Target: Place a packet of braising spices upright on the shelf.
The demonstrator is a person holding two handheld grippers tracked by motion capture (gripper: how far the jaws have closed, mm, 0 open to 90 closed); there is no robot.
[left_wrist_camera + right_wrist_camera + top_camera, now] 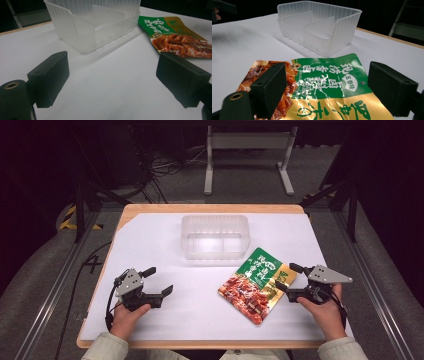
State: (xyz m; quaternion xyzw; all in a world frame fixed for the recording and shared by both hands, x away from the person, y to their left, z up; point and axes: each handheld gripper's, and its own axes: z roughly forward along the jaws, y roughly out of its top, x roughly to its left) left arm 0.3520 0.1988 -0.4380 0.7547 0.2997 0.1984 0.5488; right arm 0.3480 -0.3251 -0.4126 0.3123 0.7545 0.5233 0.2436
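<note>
Black jaws of the right gripper stand spread wide, nothing between them, straddling the near gold edge of the flat green, gold and red foil food pouch; the right gripper view shows that edge of the pouch lying between the two pads, not yet pinched. Left gripper likewise released, jaws apart over bare counter, well apart from the pouch, which in the left gripper view lies just beyond the far pad. Pouch lies flat on the white-topped counter, on the person's right side, its green corner near the front right corner of the translucent ribbed plastic tub with an inner divider, though I cannot tell whether they touch. Tub looks empty in both compartments as far as the frosted walls allow. Judgement: work reads as putting the pouch into the tub, and it stands at the very start, approach made, no grasp. Left to do: close on the pouch edge, lift, carry the short way forward and left, drop into a compartment. Thin flat edge may be hard to catch.
</note>
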